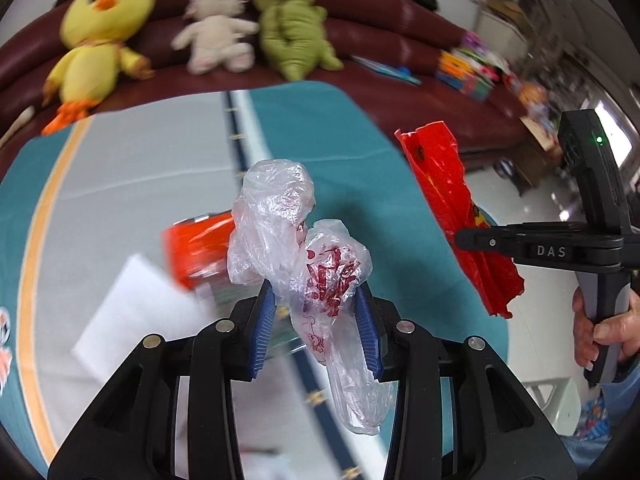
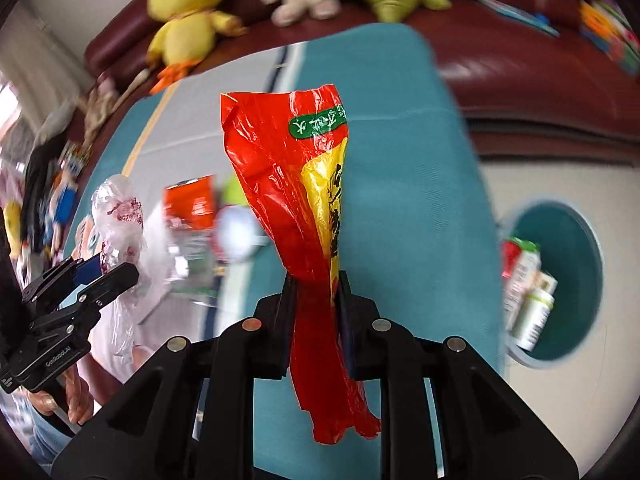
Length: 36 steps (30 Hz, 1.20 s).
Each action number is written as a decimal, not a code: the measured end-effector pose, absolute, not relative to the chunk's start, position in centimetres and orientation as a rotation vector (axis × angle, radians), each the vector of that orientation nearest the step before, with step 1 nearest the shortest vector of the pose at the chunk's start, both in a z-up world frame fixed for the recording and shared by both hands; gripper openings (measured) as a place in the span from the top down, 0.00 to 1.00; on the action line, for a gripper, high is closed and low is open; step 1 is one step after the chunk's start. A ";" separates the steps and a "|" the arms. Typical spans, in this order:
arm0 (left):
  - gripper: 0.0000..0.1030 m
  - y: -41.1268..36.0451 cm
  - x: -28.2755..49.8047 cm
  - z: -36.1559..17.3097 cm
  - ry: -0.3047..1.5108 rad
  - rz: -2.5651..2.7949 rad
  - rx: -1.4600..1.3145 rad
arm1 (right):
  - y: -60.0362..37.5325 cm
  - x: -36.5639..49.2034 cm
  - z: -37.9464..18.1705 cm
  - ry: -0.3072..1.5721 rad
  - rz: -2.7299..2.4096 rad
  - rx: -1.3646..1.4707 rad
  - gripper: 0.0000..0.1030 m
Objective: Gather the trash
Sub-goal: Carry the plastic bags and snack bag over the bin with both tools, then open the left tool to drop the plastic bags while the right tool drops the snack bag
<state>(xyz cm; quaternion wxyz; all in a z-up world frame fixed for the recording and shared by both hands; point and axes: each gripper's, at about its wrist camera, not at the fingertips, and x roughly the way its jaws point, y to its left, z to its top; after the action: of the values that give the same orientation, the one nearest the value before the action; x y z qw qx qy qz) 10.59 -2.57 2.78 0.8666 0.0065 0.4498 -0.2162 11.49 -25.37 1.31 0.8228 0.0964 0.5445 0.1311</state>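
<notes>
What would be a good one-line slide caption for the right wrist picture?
Right gripper clamps a red and yellow plastic bag above the teal tablecloth, teal bin nearby.

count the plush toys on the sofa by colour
yellow: 1, the chick
cream: 1, the lamb
green: 1, the green plush
total: 3, all on the dark red sofa

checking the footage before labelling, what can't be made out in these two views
- Orange box on the table: blurred in both views, partly behind the clear plastic bag in the left wrist view; label unreadable.
- Bin contents: blurred in the right wrist view.
- Red bag: crumpled print unreadable; its middle is hidden inside the right claw.
</notes>
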 end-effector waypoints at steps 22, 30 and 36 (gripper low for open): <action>0.62 -29.6 14.8 -0.3 1.044 -0.728 0.257 | -51.5 7.3 -3.0 1.099 -0.054 0.526 0.78; 0.62 -35.5 16.0 -3.2 1.103 -0.783 0.286 | -54.6 7.8 -5.2 1.131 -0.080 0.573 0.78; 0.51 -38.3 16.9 -4.9 1.133 -0.789 0.294 | -56.1 7.9 -5.6 1.139 -0.096 0.575 0.77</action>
<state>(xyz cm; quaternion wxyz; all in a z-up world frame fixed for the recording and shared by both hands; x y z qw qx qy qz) 16.85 -38.31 -4.92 0.7613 0.1353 0.5204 -0.3624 7.88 -56.13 -5.64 0.8022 0.2682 0.5315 -0.0449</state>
